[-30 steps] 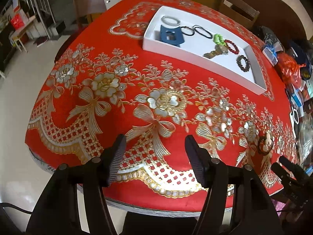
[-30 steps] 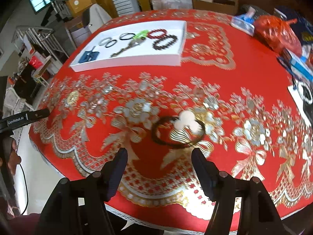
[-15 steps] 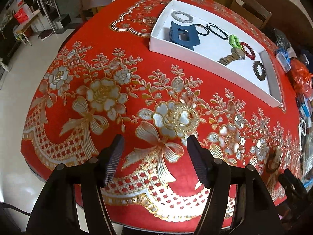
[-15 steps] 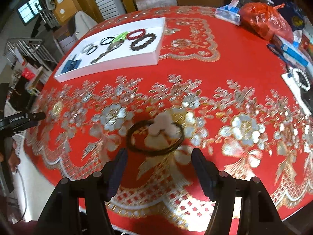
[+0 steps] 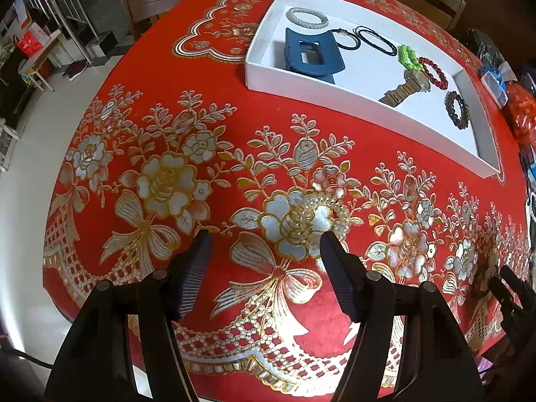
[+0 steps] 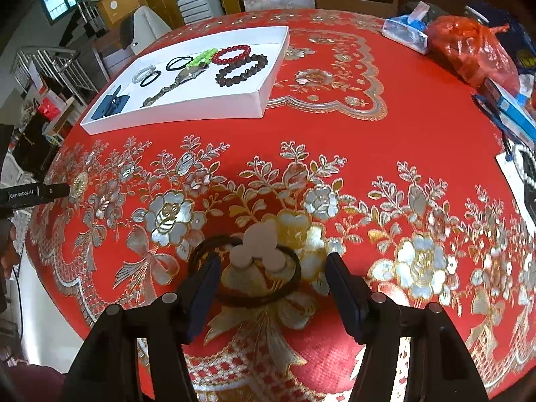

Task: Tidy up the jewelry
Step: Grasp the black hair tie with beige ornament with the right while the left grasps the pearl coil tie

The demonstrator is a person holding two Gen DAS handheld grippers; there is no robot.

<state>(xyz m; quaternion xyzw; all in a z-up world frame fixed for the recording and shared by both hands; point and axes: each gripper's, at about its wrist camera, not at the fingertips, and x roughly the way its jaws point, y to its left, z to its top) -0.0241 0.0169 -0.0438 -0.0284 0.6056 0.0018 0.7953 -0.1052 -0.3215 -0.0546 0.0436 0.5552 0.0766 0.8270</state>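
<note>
**Right tongs close in on the dark hair tie**

Both cameras have pushed forward over the red cloth since a second ago, and the dark hair tie that lay ahead of the right tongs now sits between their tips.

Left wrist view: the left tongs (image 5: 264, 244) hang released over a gold-and-silver flower on the tabletop (image 5: 234, 100), holding nothing. Beyond them the white tray (image 5: 335, 83) already holds a blue hair claw (image 5: 311, 54), a silver mesh bangle (image 5: 306, 17), two thin black elastics, a green chain-link piece (image 5: 409, 57), a red bead bracelet (image 5: 433, 72), a dark bead bracelet (image 5: 456, 110) and a brassy watch (image 5: 407, 88). At the far right edge the other tool's tips show faintly.

Right wrist view: the right tongs (image 6: 269, 269) are spread wide, released, their ribbed pads on either side of the hair tie (image 6: 246, 274), a brown-black loop with a pale three-lobed charm (image 6: 259, 248) at its far side. It lies flat on the velvety cloth, well apart from the tray. It looks light, soft and floppy, so it should sag once lifted. I would pinch the cord itself near the charm, or the charm's flat lobes, since a thin cord flat on fabric may slip from under the pads.
</note>
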